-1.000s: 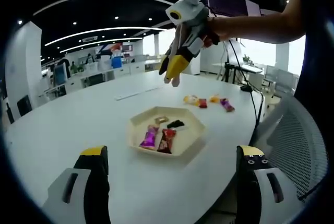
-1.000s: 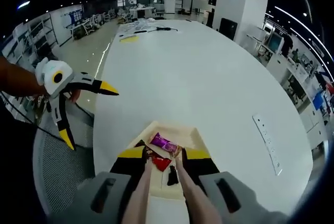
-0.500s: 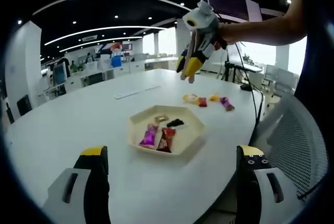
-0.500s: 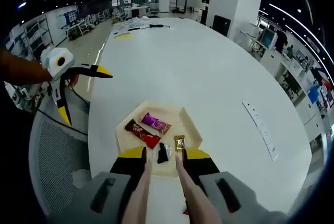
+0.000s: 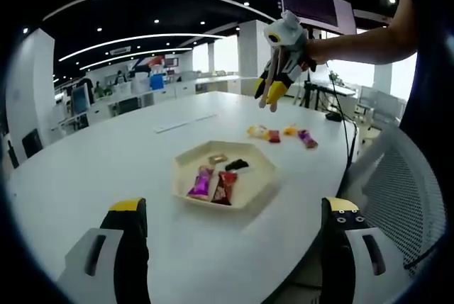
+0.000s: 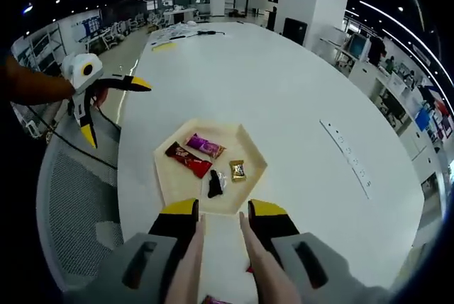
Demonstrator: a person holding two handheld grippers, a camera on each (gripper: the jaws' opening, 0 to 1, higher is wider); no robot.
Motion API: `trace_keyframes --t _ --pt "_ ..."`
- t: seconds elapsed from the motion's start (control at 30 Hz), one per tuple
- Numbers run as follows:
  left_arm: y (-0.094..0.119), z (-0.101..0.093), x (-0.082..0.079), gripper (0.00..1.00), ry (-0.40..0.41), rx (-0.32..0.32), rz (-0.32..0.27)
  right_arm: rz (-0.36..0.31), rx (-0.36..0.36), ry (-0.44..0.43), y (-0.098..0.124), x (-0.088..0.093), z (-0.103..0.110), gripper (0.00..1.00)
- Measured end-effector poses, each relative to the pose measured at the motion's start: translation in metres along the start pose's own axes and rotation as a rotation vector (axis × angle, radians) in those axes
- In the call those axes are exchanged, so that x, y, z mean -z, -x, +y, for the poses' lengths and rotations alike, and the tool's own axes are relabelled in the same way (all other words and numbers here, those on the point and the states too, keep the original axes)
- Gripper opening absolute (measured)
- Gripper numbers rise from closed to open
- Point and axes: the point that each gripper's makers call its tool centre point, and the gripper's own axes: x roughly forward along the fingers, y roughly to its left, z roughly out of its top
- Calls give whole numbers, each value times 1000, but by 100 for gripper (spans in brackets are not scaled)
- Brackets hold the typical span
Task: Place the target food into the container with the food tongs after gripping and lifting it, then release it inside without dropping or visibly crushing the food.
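A large white oval table [image 5: 106, 169] carried everything, with a grey mesh office chair [image 5: 408, 190] standing at its edge. On the table sat a cream hexagonal tray [image 6: 177, 190], holding a purple-wrapped snack [image 6: 205, 146], a red-wrapped snack [image 6: 189, 160], a small gold-wrapped sweet [image 6: 237, 170] and a black-wrapped piece [image 6: 216, 185]. Beyond the tray, apart from it, a few more wrapped sweets [image 5: 280, 134] lay loose on the tabletop. The left gripper [image 5: 234, 212] hung above the table with its jaws spread wide and bare. The right gripper [image 6: 223, 208] was nearly closed around the pale food tongs [image 6: 223, 268], whose two arms stood slightly apart with nothing between them, above the tray's near rim.
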Motion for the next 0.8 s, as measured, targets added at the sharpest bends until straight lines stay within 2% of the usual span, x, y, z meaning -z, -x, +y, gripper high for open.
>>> trace_keyframes --t 0.2,0.8 --pt "1 1 -1 99 8 -5 -4 -6 5 -21 8 11 -4 27" --pt "-1 0 3 99 5 1 15 -2 43 -82 42 60 -18 28"
